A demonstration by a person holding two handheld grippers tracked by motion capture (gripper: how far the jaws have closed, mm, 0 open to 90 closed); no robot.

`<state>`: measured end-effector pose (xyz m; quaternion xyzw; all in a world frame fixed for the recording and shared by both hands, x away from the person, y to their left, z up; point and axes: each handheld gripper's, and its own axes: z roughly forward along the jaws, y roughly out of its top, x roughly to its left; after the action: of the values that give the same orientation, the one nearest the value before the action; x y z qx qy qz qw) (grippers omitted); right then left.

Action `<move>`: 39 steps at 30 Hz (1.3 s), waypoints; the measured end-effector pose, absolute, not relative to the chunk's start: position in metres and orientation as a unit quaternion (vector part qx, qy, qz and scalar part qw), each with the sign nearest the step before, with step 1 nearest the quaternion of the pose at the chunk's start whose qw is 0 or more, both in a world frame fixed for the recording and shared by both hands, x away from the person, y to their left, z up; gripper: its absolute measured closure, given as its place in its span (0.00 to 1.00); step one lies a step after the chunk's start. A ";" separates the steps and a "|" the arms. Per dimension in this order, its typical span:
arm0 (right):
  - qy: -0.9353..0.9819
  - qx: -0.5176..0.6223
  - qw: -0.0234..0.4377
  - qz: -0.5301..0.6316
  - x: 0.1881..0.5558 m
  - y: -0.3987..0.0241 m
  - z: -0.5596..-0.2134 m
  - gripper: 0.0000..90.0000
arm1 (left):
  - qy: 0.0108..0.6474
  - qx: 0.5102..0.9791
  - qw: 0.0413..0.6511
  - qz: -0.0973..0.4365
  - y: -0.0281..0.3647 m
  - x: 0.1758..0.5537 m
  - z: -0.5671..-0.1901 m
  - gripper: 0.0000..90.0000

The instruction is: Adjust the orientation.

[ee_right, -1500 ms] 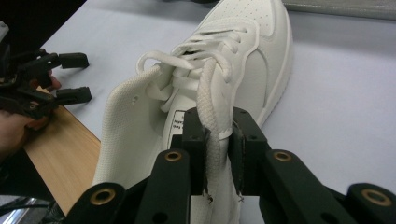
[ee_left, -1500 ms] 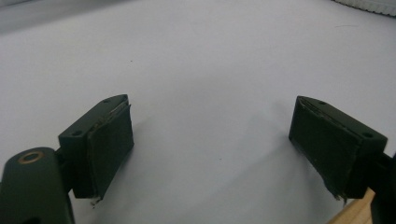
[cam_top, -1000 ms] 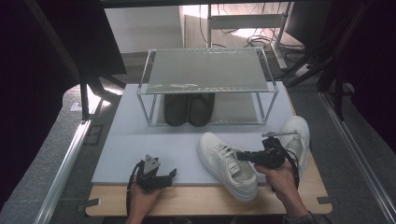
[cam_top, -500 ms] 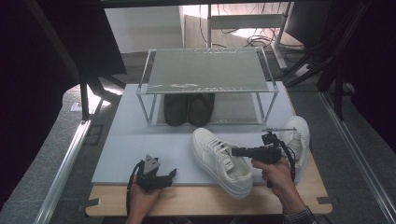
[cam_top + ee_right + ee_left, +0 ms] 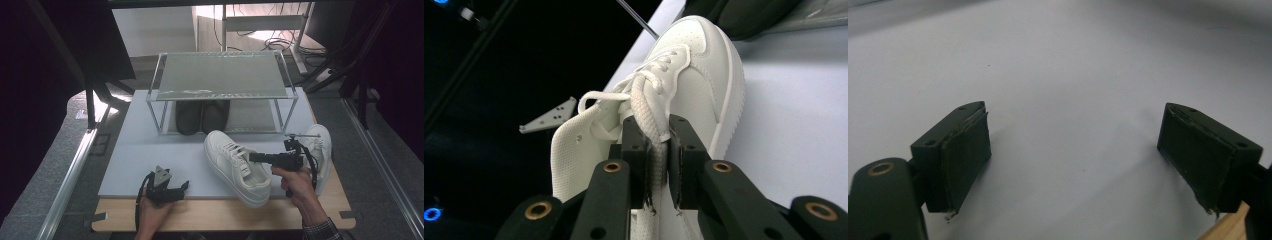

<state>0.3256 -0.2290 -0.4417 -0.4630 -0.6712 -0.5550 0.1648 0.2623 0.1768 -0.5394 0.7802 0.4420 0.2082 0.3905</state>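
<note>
High view, white sneaker (image 5: 235, 165): on the grey mat (image 5: 135, 155), toe toward the rack (image 5: 220, 75).
Right gripper (image 5: 657, 150): jaws clamped on the sneaker's side wall and lace.
Left gripper (image 5: 1073, 160): jaws wide apart, nothing between.
Second sneaker (image 5: 320, 150): just beside the right hand (image 5: 295, 182).
Under the rack: dark shoes (image 5: 202, 116).

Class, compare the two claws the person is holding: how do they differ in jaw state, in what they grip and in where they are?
The left claw has its jaws wide apart with nothing between them; the right claw is shut on the side wall of a white sneaker. The left claw rests low at the front edge of the white mat; the right claw is over the sneaker. Both have black padded jaws.
</note>
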 end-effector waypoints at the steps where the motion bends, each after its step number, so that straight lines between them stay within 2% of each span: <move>1: -0.669 -0.462 0.168 -0.557 0.326 -0.229 -0.441 0.88 | 0.442 0.780 0.390 0.209 0.177 0.262 -0.539 0.15; 39: -0.637 -0.433 0.190 -0.609 0.343 -0.212 -0.390 0.88 | 0.441 0.780 0.392 0.209 0.177 0.263 -0.540 0.15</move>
<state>0.3431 -0.2119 -0.3896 -0.4330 -0.6370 -0.6089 0.1896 0.2625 0.1768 -0.5397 0.7797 0.4413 0.2094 0.3918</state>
